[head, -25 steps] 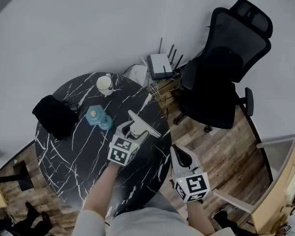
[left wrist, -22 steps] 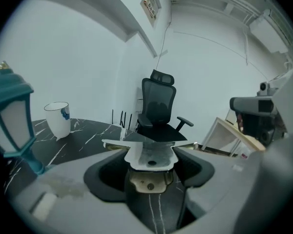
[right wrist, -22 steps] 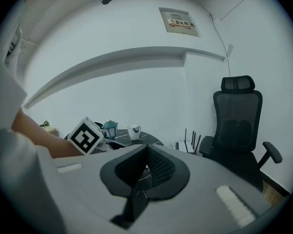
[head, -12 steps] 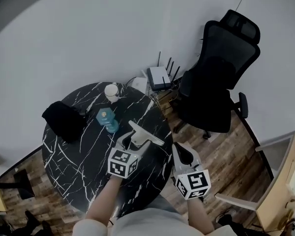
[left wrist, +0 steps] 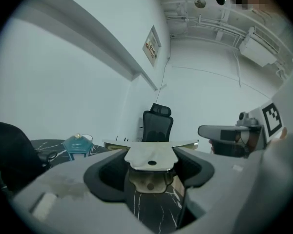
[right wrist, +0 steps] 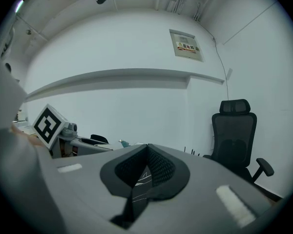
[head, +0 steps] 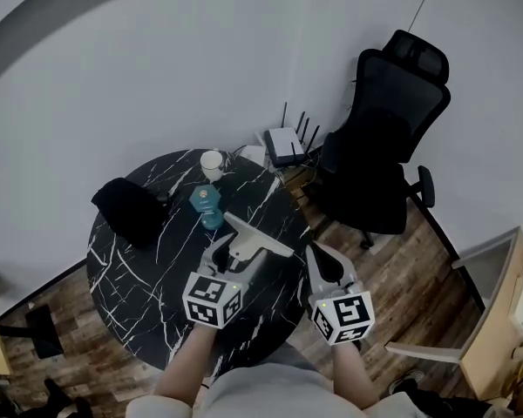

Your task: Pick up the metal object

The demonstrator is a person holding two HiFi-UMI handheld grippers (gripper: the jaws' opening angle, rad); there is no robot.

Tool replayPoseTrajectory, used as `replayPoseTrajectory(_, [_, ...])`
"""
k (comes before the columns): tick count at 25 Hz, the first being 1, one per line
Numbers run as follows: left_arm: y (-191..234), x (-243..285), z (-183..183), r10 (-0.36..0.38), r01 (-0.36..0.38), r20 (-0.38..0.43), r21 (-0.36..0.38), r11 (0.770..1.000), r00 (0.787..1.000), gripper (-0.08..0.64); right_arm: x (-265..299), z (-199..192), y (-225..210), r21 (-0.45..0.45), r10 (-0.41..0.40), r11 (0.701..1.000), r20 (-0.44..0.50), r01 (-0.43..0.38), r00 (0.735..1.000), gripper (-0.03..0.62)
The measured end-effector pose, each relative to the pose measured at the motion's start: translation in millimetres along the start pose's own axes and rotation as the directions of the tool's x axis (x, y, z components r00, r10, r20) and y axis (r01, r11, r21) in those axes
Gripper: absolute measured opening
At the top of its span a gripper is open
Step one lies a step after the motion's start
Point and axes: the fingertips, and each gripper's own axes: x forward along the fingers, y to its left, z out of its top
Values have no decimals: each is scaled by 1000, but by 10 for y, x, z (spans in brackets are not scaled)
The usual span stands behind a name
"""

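Observation:
The metal object (head: 257, 236) is a flat, pale T-shaped plate with a small hole. My left gripper (head: 235, 252) is shut on it, and it hangs over the right part of the round black marble table (head: 139, 277). In the left gripper view the plate (left wrist: 151, 156) lies across the gap, pinched between both dark pads of the left gripper (left wrist: 151, 165). My right gripper (head: 324, 264) hovers just off the table's right edge. The right gripper view shows this gripper (right wrist: 145, 152) with its pads pressed together and nothing between them.
A teal dumbbell (head: 207, 205), a white cup (head: 212, 164) and a black bag (head: 131, 209) sit on the far half of the table. A black office chair (head: 379, 146) stands to the right on the wooden floor, with a white router (head: 288, 144) by the wall.
The head view has shifted, so the table sits a little further right in the frame. The left gripper keeps its hold on the plate and has drawn slightly back toward the person.

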Motion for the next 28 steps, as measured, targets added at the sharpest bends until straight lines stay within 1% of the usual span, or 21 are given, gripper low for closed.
replayPoseTrajectory(6, [-81, -471, 266, 35, -38, 91, 31, 999, 995, 302, -141, 143, 299, -17, 19, 1000, 33, -18, 999, -2])
replayPoseTrajectory(12, [-108, -906, 454, 82, -89, 175, 31, 996, 981, 302, -318, 273, 554, -38, 35, 999, 65, -33, 997, -2])
replayPoseTrajectory(16, [-142, -1186, 560, 119, -128, 229, 24, 991, 966, 302, -480, 362, 682, -50, 43, 998, 93, -39, 995, -2])
replayPoseTrajectory(23, [-223, -1674, 723, 171, -192, 306, 37, 981, 937, 302, -769, 513, 850, -68, 18, 998, 132, -10, 991, -3])
replayPoseTrajectory(28, [-280, -2029, 815, 203, -232, 360, 37, 972, 910, 302, -999, 629, 1024, -90, 27, 996, 177, -11, 984, -5])
